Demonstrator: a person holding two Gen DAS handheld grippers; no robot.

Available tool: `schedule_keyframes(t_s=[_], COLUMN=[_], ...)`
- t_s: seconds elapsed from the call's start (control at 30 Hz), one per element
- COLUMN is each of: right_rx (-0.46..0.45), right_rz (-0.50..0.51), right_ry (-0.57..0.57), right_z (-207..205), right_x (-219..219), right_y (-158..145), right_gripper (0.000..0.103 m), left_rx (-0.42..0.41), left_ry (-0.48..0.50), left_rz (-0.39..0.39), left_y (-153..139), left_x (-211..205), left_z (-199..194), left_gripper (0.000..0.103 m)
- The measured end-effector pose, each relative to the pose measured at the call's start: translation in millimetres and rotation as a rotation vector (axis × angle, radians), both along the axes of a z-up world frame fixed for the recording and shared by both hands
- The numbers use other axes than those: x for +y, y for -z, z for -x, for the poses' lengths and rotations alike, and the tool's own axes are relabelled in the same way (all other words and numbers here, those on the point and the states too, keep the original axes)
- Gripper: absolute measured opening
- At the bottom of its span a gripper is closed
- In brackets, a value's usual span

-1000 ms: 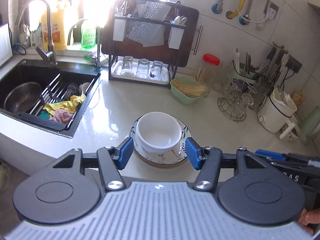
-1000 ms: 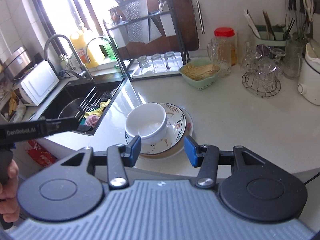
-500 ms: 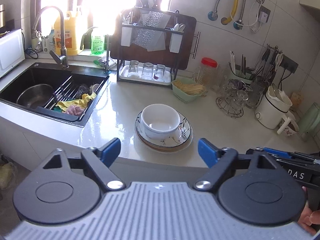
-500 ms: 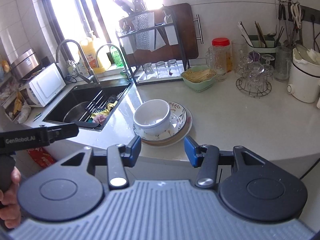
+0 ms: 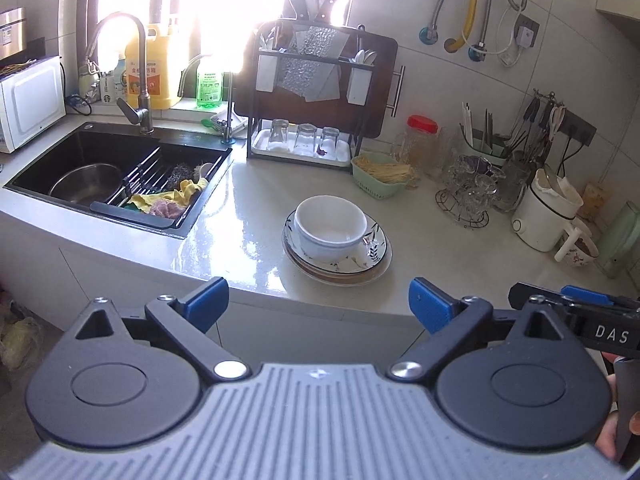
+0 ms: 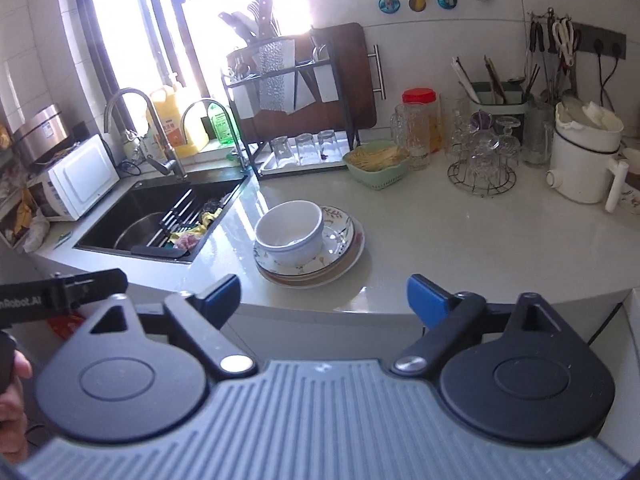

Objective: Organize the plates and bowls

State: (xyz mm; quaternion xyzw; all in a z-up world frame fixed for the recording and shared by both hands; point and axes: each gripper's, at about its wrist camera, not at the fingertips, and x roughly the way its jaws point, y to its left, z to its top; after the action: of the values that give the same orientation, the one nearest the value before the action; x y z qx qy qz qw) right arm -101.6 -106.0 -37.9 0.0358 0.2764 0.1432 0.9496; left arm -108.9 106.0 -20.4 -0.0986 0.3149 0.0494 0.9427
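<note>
White bowl (image 5: 330,227) sits nested in the top of a plate stack (image 5: 360,268) on the pale bench (image 5: 248,216), near its front edge, right of the sink (image 5: 116,176). My left gripper (image 5: 318,304) hangs off the bench edge, fingers (image 5: 206,300) spreading wide, nothing between them. My right gripper (image 6: 324,300) likewise: fingers (image 6: 426,298) opening, empty, short of the stack. Drying rack (image 5: 308,120) with glasses stands behind.

white bowl (image 5: 330,227) upright, atop stacked plates (image 5: 352,266)
</note>
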Motion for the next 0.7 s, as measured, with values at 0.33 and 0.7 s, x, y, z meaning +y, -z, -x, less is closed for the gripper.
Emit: schedule_keyframes(t_s=[0.33,0.7], right_rx=[-0.055,-0.061], right_rz=[-0.002,-0.008], right_ry=[0.005,0.036], right_z=[19.9,33.9], right_x=[-3.4,-4.5], right_y=[-4.9,-3.3], right_gripper=[0.103,0.103], left_rx=[0.012,0.023], left_ry=[-0.008,-0.005], left_rz=[-0.003,-0.021], left_y=[-0.1,0.9], left_x=[-4.5,-2.2], left_z=[22.5,34.9], left_gripper=[0.1,0.1])
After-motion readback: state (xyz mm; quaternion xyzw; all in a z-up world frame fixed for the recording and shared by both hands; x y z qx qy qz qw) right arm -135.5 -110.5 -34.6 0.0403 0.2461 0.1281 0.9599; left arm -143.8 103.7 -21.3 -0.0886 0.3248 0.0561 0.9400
